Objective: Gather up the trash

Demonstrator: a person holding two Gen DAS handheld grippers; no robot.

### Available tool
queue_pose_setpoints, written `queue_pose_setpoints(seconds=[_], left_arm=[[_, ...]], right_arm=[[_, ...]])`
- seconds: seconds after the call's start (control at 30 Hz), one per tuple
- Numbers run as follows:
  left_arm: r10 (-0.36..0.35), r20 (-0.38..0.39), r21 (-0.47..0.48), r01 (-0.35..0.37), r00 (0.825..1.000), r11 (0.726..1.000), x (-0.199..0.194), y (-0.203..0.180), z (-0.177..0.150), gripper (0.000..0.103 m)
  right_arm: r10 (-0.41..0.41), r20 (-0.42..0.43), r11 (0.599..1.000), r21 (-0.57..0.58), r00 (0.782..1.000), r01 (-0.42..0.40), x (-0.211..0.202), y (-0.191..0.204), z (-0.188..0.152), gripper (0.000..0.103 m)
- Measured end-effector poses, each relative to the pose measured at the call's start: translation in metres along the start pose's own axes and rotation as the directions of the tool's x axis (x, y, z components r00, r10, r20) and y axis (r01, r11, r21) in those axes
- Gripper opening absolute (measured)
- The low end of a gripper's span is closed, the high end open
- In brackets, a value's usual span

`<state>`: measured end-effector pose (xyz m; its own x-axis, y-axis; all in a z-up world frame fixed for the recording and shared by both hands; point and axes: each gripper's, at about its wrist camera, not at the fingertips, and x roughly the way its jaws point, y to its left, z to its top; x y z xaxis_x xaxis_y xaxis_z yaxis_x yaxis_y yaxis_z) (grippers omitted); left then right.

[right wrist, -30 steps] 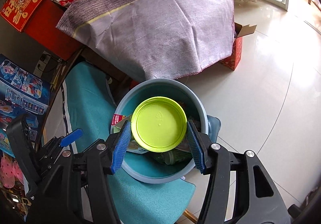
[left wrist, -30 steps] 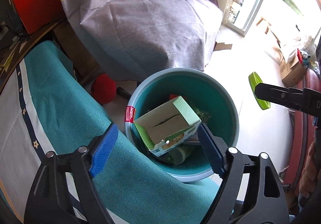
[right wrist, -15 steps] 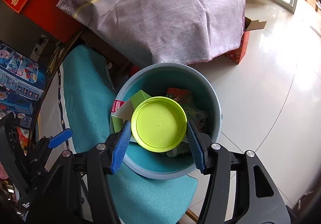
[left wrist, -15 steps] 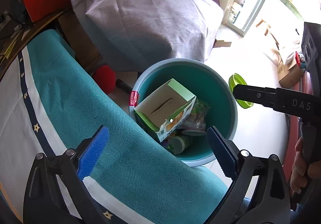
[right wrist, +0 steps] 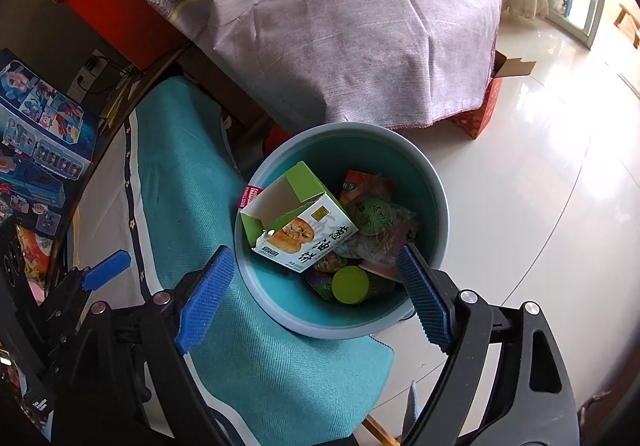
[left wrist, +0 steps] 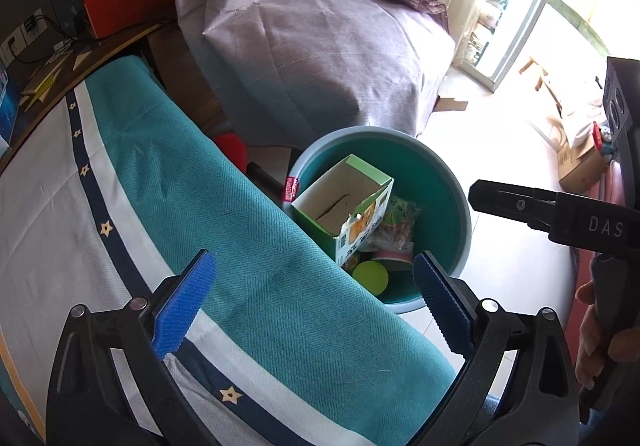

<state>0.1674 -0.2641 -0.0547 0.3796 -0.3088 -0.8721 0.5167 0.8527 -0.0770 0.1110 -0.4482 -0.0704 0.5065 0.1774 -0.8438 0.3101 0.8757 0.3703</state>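
Bin (right wrist: pixel 438 206), teal, on the floor beside the bed: holds green lid (right wrist: pixel 351 285), opened pastry box (right wrist: pixel 304 232), snack wrappers (right wrist: pixel 374 222). Collection looks well advanced; no loose trash visible outside it. Right hand-held gripper (right wrist: pixel 316 296) above the bin, jaws wide, empty. Left hand-held gripper (left wrist: pixel 310 304) over teal bedspread (left wrist: pixel 248 246), wide, empty. Purple cloth-draped furniture (right wrist: pixel 360 34) behind; nothing obstructs the bin.
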Motion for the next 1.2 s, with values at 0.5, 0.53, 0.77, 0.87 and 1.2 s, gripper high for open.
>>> queue_pose_setpoints(seconds=[0.5, 0.53, 0.77, 0.87, 1.2], left_arm=[[0.029, 0.062, -0.064, -0.025, 0.998, 0.998, -0.057, 0.015, -0.036, 0.099], [0.033, 0.061, -0.075, -0.028, 0.998, 0.997, -0.06, 0.018, -0.039, 0.099], [0.049, 0.066, -0.149, -0.038, 0.997, 0.988, -0.082, 0.037, -0.063, 0.099], [0.047, 0.074, -0.173, -0.034, 0.996, 0.984, -0.09, 0.043, -0.07, 0.099], [0.086, 0.092, -0.205, -0.065, 0.992, 0.977, -0.106, 0.049, -0.092, 0.099]], right_arm=[[-0.067, 0.055, 0.992, -0.102, 0.996, 0.072, -0.045, 0.019, -0.044, 0.096], [-0.077, 0.063, 0.989, -0.12, 0.995, 0.084, -0.049, 0.022, -0.047, 0.096], [-0.141, 0.114, 0.959, -0.232, 0.983, 0.165, -0.069, 0.047, -0.068, 0.096], [-0.168, 0.136, 0.94, -0.274, 0.976, 0.2, -0.075, 0.058, -0.076, 0.096], [-0.152, 0.144, 0.927, -0.324, 0.978, 0.192, -0.083, 0.073, -0.092, 0.096]])
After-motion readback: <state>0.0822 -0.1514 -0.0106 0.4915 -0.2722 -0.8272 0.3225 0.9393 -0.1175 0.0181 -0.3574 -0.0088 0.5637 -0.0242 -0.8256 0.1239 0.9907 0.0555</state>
